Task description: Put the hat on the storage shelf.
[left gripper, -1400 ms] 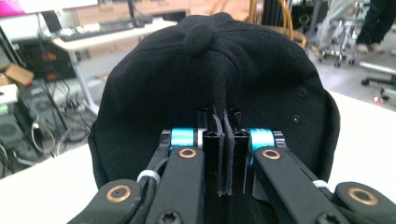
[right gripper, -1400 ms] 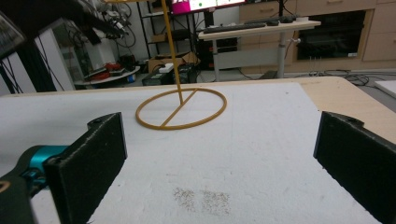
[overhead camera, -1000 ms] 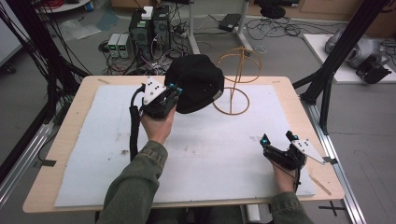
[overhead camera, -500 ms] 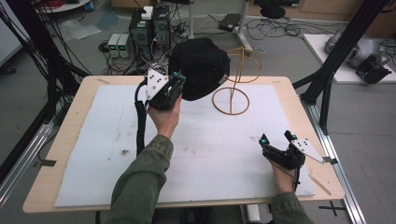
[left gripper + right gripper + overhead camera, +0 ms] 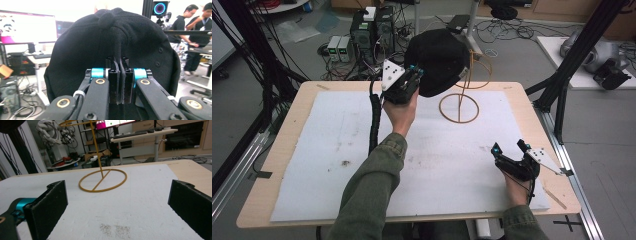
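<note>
With my left gripper (image 5: 412,75) pinching a fold of the black cap (image 5: 437,59) up beside the wire stand (image 5: 460,95), I judge I'm mid-carry and must next settle it onto the top loop, right gripper (image 5: 508,150) spread idle

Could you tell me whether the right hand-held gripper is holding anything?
No, the right hand-held gripper has its jaws wide apart over the white mat, nothing between them.

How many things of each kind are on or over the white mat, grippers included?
Grippers: 2, left gripper and right gripper
Black caps: 1, black cap
Yellow wire stands: 1, wire stand
Total: 4
</note>
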